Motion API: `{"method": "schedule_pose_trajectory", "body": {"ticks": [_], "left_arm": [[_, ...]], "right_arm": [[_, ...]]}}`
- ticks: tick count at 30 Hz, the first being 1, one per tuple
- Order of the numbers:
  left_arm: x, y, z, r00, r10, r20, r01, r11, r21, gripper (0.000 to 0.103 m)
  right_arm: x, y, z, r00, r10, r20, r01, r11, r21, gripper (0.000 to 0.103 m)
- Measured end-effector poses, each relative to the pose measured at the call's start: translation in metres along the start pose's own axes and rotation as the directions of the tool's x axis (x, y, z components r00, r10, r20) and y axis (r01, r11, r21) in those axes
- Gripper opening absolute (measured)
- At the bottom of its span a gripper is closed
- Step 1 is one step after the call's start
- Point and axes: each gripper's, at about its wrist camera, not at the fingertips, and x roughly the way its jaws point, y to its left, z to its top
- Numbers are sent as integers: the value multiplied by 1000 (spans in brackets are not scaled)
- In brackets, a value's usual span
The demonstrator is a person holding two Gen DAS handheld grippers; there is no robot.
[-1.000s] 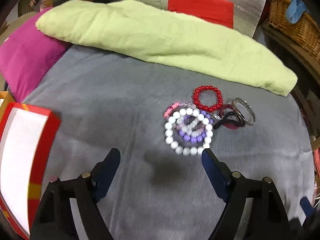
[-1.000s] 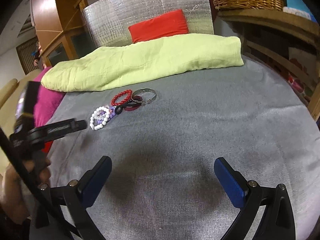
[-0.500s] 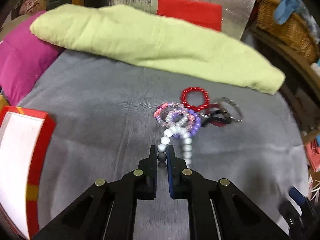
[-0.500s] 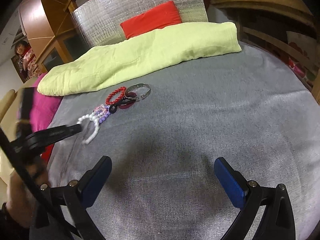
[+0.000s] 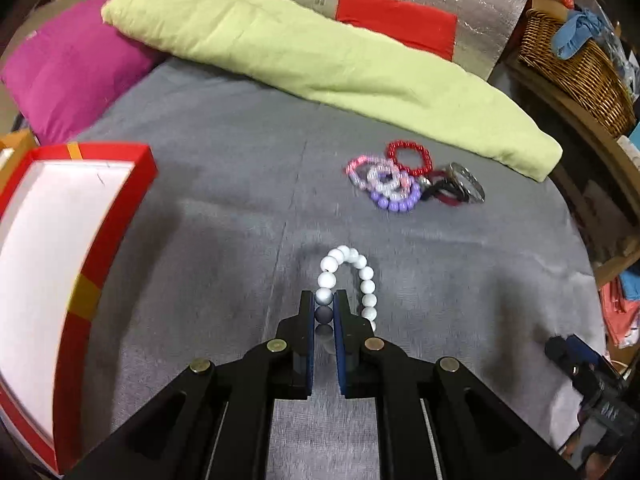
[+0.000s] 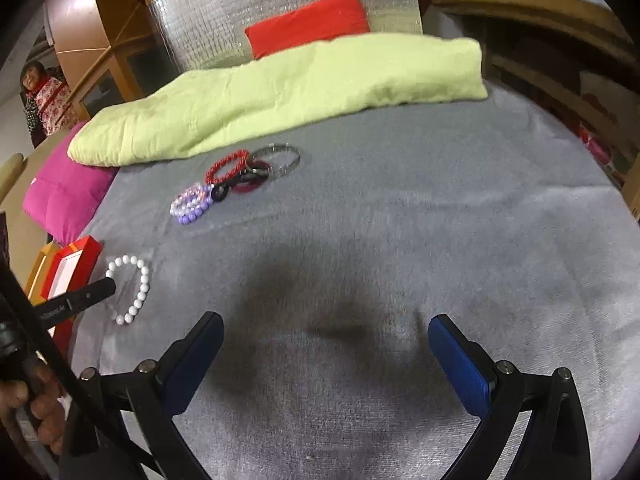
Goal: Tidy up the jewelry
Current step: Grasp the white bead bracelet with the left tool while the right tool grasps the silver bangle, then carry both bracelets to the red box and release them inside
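Observation:
My left gripper (image 5: 324, 300) is shut on a white bead bracelet (image 5: 362, 276), held just above the grey blanket, away from the pile. The bracelet also shows in the right wrist view (image 6: 138, 280), hanging from the left gripper (image 6: 108, 286). The rest of the jewelry lies in a pile: purple and pink bead bracelets (image 5: 386, 186), a red bead bracelet (image 5: 410, 156), dark rings and a silver bangle (image 5: 466, 184). The pile shows in the right wrist view too (image 6: 236, 180). A red box with a white inside (image 5: 60, 248) lies at the left. My right gripper (image 6: 324, 340) is open and empty above the blanket.
A light green folded quilt (image 5: 320, 64) lies across the back of the blanket. A magenta cushion (image 5: 68, 76) sits at the back left, a silver pad with a red cushion (image 5: 396, 28) behind. A wicker basket (image 5: 576, 64) stands at the right.
My left gripper closed on the white bead bracelet and pulled it back out of the pile, toward the red box side. The right gripper stayed open and nearly still.

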Motion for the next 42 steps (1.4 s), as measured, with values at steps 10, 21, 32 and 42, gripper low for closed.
{"method": "schedule_pose_trajectory", "body": {"ticks": [10, 21, 32, 42], "left_arm": [[10, 26, -3, 999, 31, 5, -31, 999, -19, 9], [11, 25, 3, 1000, -19, -5, 19, 1000, -17, 9], [3, 15, 4, 999, -12, 34, 12, 1000, 22, 9], [-22, 2, -5, 996, 6, 88, -13, 997, 76, 9]], "right_arm": [[47, 22, 111, 992, 19, -127, -8, 996, 88, 70], [144, 43, 166, 950, -106, -293, 128, 990, 55, 36], [72, 35, 122, 973, -113, -200, 115, 993, -4, 3], [-24, 11, -7, 982, 55, -179, -44, 997, 67, 3]]}}
